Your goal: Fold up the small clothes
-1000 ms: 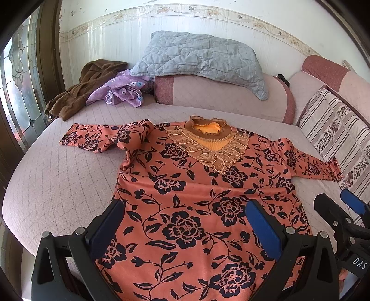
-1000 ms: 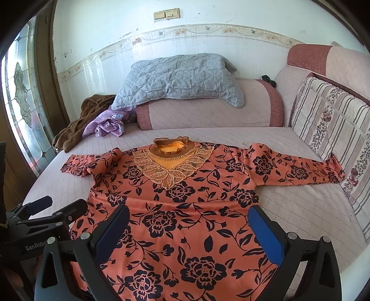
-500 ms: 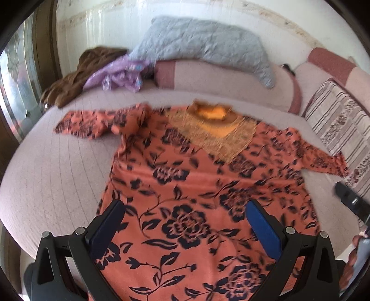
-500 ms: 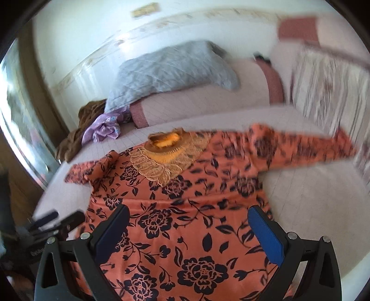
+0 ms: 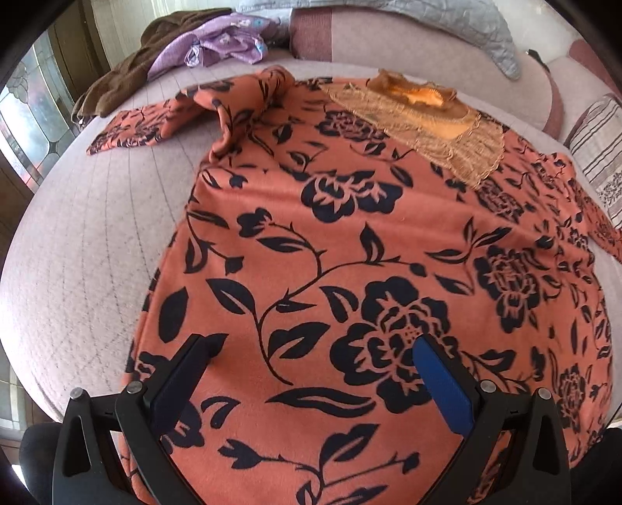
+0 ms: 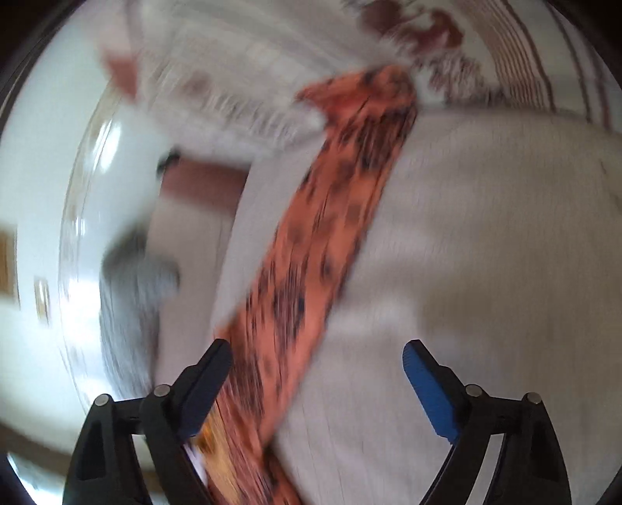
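An orange blouse with black flowers [image 5: 350, 241] lies spread face up on the pink bed, with a lace collar [image 5: 423, 112] at the far end. Its left sleeve [image 5: 155, 120] lies crumpled toward the far left. My left gripper [image 5: 311, 365] is open and empty, low over the blouse's lower body. In the blurred right wrist view, my right gripper [image 6: 315, 365] is open and empty above the blouse's right sleeve [image 6: 330, 217], which runs diagonally across the bed to its cuff at the upper right.
A purple garment [image 5: 221, 46] and a brown garment [image 5: 128, 74] are piled at the bed's far left. A grey quilted pillow [image 5: 478, 35] rests on the bolster behind. A striped cushion [image 5: 598, 147] stands at the right. A stained-glass window [image 5: 35, 112] is at the left.
My left gripper has dropped lower and closer over the blouse's body. My right gripper has swung fast to the right and now faces the right sleeve and striped cushion.
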{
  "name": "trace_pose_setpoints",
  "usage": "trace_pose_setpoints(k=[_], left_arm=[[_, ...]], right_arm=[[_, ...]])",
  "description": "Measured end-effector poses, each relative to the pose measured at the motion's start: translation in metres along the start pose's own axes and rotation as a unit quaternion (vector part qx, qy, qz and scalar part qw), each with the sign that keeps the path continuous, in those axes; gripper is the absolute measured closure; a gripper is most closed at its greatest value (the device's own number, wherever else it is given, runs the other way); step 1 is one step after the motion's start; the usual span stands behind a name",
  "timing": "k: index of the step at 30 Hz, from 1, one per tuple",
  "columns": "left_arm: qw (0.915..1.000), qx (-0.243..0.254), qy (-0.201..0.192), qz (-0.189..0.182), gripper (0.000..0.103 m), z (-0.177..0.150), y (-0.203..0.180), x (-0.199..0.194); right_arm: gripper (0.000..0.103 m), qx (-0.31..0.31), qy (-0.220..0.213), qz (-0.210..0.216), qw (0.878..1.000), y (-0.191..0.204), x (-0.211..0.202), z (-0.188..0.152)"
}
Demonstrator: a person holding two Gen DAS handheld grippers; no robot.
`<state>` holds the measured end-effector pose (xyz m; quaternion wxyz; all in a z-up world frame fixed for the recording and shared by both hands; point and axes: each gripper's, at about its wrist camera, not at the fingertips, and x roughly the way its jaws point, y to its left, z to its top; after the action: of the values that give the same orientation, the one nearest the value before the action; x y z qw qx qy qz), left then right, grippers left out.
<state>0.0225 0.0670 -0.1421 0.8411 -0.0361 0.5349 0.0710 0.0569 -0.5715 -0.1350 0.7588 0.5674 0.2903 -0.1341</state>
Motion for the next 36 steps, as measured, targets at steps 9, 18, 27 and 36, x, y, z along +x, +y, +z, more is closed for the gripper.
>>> trace_pose_setpoints(k=[9,18,27,36], left_arm=[[0.9999,0.005,-0.013,-0.002,0.000,0.001,-0.002,0.010],[0.9995,-0.002,-0.023,-0.019,0.000,0.000,0.007,0.012],[0.9984,0.010,-0.020,-0.051,0.000,0.001,0.013,0.007],[0.9934,-0.072,-0.026,-0.084,0.000,0.001,0.068,-0.010]], right_arm=[[0.031,0.040,-0.037,-0.024,0.998,-0.006,0.044,0.074],[0.093,0.003,-0.031,-0.149,0.988,0.010,0.071,0.107],[0.095,-0.327,-0.048,-0.044,0.943,0.241,0.049,-0.020],[0.005,-0.481,0.142,0.053,0.863,0.294,0.130,-0.300]])
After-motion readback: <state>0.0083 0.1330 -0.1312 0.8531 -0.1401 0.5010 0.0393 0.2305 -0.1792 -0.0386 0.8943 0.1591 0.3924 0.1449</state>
